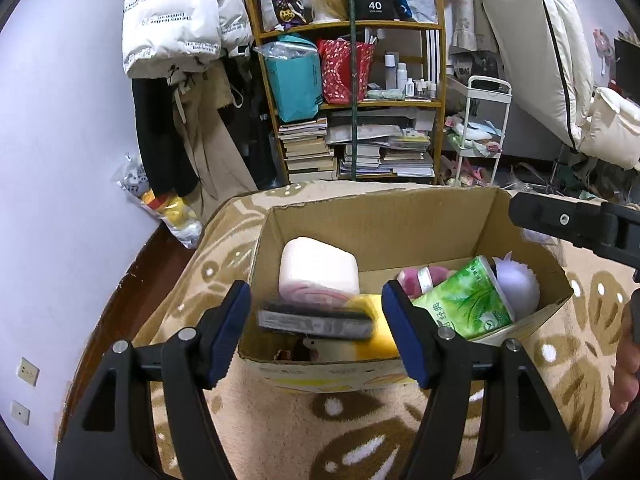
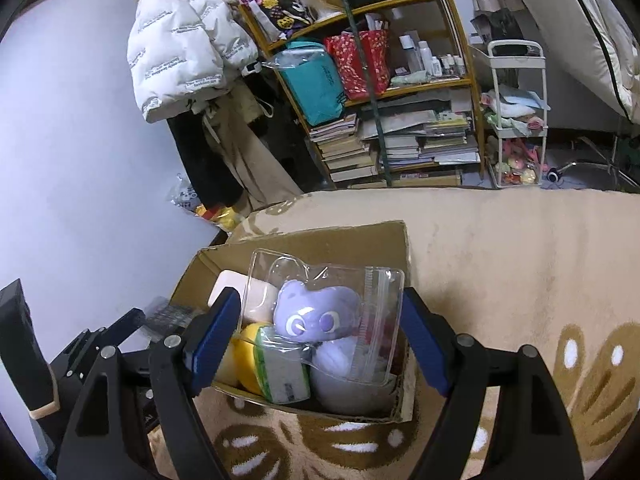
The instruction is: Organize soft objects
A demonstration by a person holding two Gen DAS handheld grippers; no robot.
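An open cardboard box (image 1: 400,220) stands on a beige patterned rug. In it lie a white-pink paper roll (image 1: 316,268), a green tissue pack (image 1: 468,304), a yellow soft item (image 1: 372,332), a pink plush (image 1: 416,278) and a purple plush (image 1: 516,284). My left gripper (image 1: 316,332) is open above the box's near edge, with a dark flat packet (image 1: 316,320) lying between its fingers. My right gripper (image 2: 320,340) is open over the box (image 2: 312,240); a purple plush in a clear zip bag (image 2: 324,316) lies between its fingers, on top of the box's contents.
A wooden shelf (image 1: 352,100) with books, bags and bottles stands behind the box. Coats (image 1: 180,20) hang at the left by the wall. A white trolley (image 1: 480,128) stands right of the shelf. The rug (image 2: 520,260) stretches to the right of the box.
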